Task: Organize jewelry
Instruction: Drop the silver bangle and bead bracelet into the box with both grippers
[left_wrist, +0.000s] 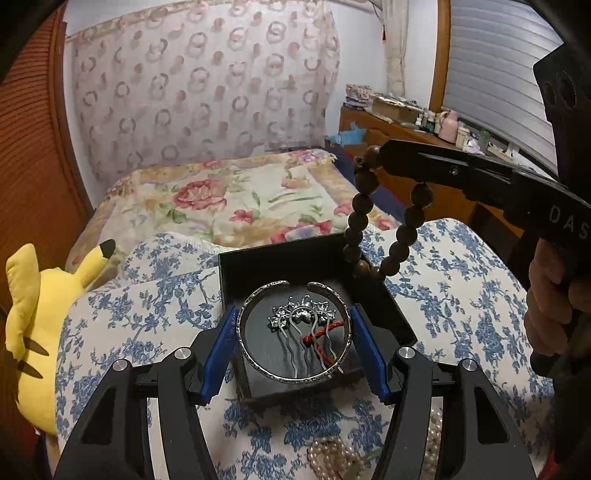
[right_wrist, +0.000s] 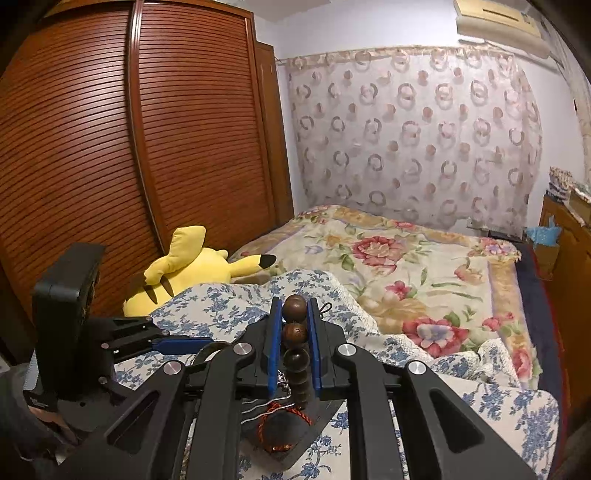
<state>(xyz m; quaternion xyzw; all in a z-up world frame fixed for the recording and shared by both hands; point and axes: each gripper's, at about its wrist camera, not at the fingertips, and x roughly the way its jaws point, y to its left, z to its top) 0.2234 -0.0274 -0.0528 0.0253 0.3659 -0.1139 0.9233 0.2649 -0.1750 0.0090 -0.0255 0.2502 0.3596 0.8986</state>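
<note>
Bead bracelet (left_wrist: 384, 225) pinched in your right gripper (right_wrist: 294, 314) above black box (left_wrist: 255, 269) on floral cloth (left_wrist: 461, 280); your left gripper (left_wrist: 294, 347) grips bangle (left_wrist: 251, 354); only left view shows pearls (left_wrist: 332, 458).

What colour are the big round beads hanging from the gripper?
Dark brown, like wood. The bead bracelet hangs from the right gripper over the black box; the left wrist view shows it best.

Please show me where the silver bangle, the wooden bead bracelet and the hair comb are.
silver bangle (left_wrist: 242, 339), left wrist view, left side of band.
wooden bead bracelet (left_wrist: 364, 201), left wrist view, hanging bead.
hair comb (left_wrist: 299, 315), left wrist view, ornate head.
</note>
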